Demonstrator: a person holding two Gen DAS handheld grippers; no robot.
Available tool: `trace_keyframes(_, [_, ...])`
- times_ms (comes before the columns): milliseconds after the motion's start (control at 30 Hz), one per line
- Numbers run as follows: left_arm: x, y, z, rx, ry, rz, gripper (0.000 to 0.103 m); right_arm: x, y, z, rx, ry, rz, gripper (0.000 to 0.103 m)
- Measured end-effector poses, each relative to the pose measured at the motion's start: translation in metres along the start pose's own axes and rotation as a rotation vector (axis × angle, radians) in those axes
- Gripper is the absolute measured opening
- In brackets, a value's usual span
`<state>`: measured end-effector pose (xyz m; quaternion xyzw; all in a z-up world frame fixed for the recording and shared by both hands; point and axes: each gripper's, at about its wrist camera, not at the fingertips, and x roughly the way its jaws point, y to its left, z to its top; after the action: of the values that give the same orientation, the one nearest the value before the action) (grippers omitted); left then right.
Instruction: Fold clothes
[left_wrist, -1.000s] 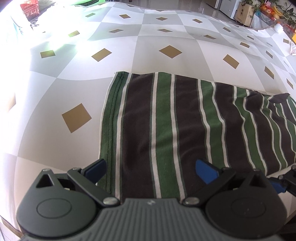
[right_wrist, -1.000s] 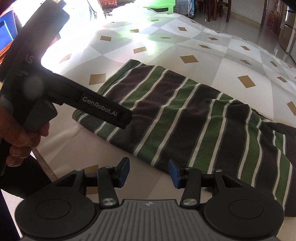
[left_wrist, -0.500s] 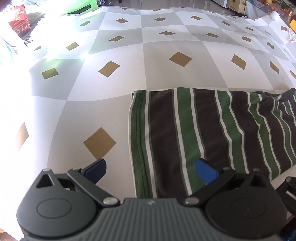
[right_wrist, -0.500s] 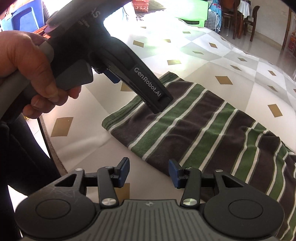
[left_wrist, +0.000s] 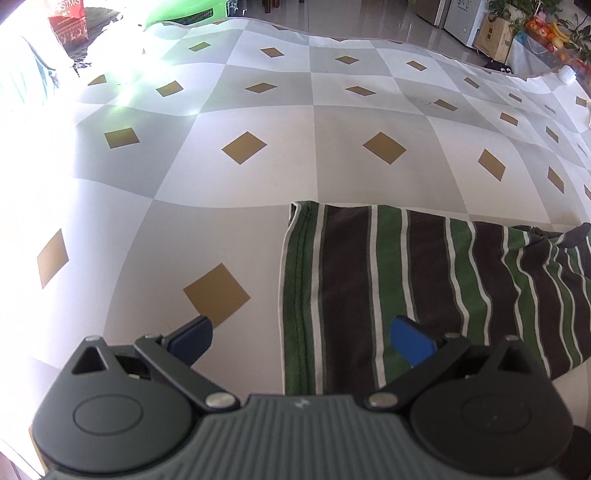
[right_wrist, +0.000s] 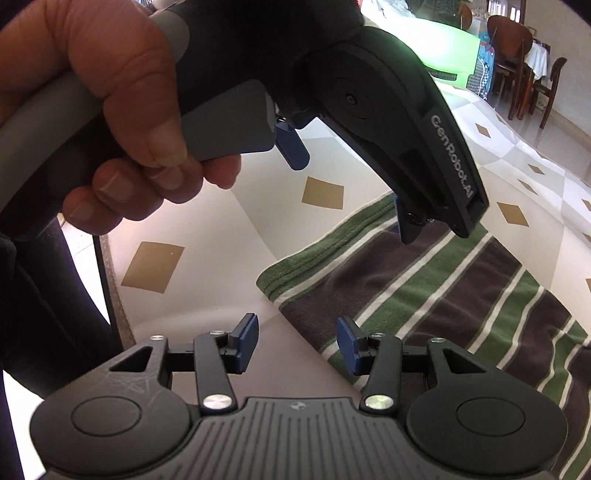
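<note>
A: Since the earlier frames, the left claw (left_wrist: 301, 334) has slid sideways off the striped garment (left_wrist: 424, 288). A second ago both its blue pads hung over the stripes; now the green hem runs up between them, one pad over bare tablecloth (left_wrist: 229, 221), the other over the brown band. The right claw (right_wrist: 297, 341) has swung in too, so the left tool and the hand (right_wrist: 110, 110) gripping it now fill its view from about 10 to 1 o'clock.

B: So what does that mean for the fold?

A: My guess is that both claws are lining up on the same short end, the hemmed one, to lift it over. Nothing is gripped yet.

B: How do the claws stand?

A: Left is spread wide and holds nothing. Right is parted about halfway, empty, with the garment's near corner just beyond its pads at 1 o'clock.

B: And the garment itself?

A: It lies flat on the checked cloth of the bench, green, brown and white stripes, already doubled into a long strip. Its far end, toward 3 o'clock in the left view, bunches into wrinkles.
</note>
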<state>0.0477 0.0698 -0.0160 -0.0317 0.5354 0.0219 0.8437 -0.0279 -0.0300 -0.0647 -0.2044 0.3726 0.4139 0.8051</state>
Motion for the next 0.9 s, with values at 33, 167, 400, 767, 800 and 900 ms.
trace_keyframes(33, [-0.001, 0.002, 0.001, -0.01, -0.003, -0.001, 0.103, 0.003, 0.001, 0.001, -0.007, -0.002, -0.005, 0.045])
trace_keyframes(167, [0.003, 0.006, 0.003, -0.031, 0.007, 0.003, 0.103, 0.016, 0.004, 0.003, -0.032, 0.008, -0.012, 0.045])
trace_keyframes(400, [0.003, 0.013, 0.005, -0.053, 0.003, 0.01, 0.103, 0.028, 0.009, 0.001, -0.119, -0.024, -0.053, 0.045])
trace_keyframes(767, [0.008, 0.027, 0.006, -0.155, 0.039, -0.103, 0.103, 0.026, -0.005, -0.002, -0.104, -0.069, -0.137, 0.008])
trace_keyframes(800, [0.009, 0.028, 0.006, -0.166, 0.045, -0.115, 0.103, 0.022, -0.008, -0.001, -0.09, -0.08, -0.14, 0.008])
trace_keyframes(900, [0.012, 0.032, 0.005, -0.21, 0.058, -0.154, 0.103, 0.01, -0.018, 0.001, -0.04, -0.107, -0.14, 0.008])
